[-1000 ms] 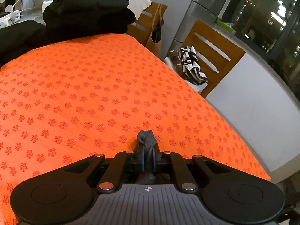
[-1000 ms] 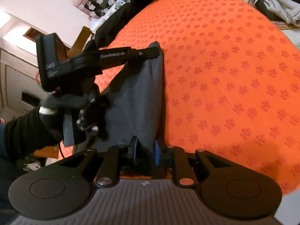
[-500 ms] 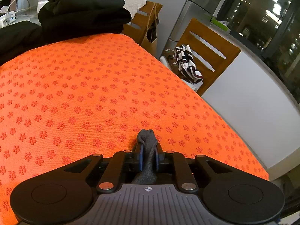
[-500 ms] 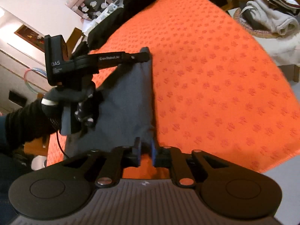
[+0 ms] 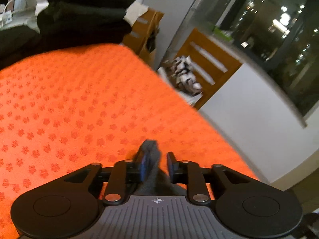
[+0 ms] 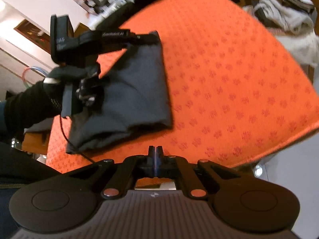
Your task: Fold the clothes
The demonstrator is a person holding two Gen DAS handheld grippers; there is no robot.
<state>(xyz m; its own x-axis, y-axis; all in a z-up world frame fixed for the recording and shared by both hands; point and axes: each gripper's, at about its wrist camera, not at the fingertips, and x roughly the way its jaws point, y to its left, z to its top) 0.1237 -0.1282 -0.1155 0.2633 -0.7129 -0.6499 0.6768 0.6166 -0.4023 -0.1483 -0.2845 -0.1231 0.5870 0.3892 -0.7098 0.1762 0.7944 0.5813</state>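
Dangling from the parted left claw [image 5: 156, 164], grey garment [image 6: 127, 91]; right claw [image 6: 155, 155] closed, empty.

City lights are glowing through a dark window [image 5: 279, 39]; a wooden chair [image 5: 207, 63] is standing beside a white wall [image 5: 249, 129]

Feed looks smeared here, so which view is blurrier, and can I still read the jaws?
Left wrist: heavy motion blur on the chair and black stack; jaws apart around the grey garment. Right wrist: milder edge blur; right gripper jaws sharp, closed, empty.
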